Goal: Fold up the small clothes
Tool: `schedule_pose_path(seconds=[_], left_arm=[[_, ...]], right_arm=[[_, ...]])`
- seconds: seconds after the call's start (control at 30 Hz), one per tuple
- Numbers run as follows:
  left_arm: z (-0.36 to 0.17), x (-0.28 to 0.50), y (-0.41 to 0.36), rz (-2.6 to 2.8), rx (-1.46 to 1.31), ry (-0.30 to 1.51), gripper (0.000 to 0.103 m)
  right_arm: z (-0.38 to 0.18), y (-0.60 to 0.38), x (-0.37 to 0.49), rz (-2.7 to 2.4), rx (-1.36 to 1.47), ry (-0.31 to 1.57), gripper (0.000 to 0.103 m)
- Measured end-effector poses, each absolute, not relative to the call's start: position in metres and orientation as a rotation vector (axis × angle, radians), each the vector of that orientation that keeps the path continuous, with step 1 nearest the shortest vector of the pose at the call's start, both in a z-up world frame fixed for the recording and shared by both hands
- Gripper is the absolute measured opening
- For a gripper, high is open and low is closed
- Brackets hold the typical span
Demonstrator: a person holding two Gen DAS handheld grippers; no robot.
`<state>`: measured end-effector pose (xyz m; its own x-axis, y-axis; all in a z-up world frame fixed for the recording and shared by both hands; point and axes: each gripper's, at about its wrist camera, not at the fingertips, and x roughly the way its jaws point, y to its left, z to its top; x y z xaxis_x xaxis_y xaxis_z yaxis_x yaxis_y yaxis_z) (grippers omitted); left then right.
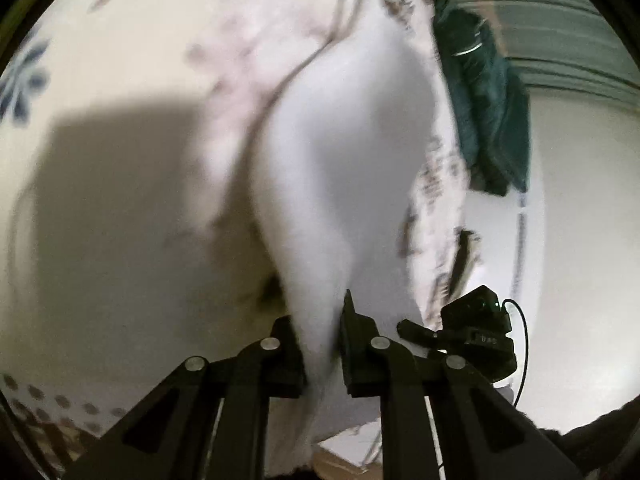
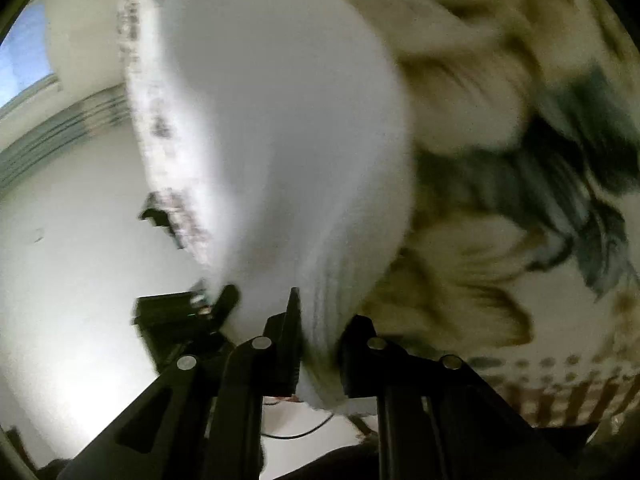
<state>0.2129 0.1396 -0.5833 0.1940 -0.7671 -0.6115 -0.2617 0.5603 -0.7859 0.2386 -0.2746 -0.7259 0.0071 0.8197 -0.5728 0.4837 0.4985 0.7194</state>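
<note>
Both clamped on white garment [image 1: 340, 168]: left hand-held gripper [image 1: 322, 344], right hand-held gripper [image 2: 320, 344]. Keep edge taut, level, lower evenly beside green cloth [image 1: 480, 112].

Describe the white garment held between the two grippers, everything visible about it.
The white garment looks like soft, plain white cloth with a grey-brown patterned band along one edge. It hangs lifted and stretched, blurred by motion, above a floral bedspread. The left gripper pinches one bunched part and the right gripper another; the jaws are closed on cloth in both views.
</note>
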Motion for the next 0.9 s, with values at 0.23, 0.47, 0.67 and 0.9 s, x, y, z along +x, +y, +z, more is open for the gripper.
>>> schedule_pose_path(seconds=[0.23,0.47,0.67,0.9], left_arm=[[-0.526,0.319,0.137,-0.493,-0.983,1.207,0.010],[-0.549,0.481,0.134,-0.412,-0.987,1.095,0.024],[-0.579,0.527,0.164,-0.309,-1.136,1.016,0.065],[-0.564,0.533,0.139,-0.274,-0.674,1.095,0.065]], right_arm=[[-0.649,-0.282,0.345,0.453,1.150,1.459,0.015],[-0.628,-0.308,0.521,0.425,1.103,1.310,0.020],[-0.651,-0.342,0.624,0.396,1.312,1.215,0.040],[-0.636,-0.353,0.611,0.348,0.930,1.289,0.062]])
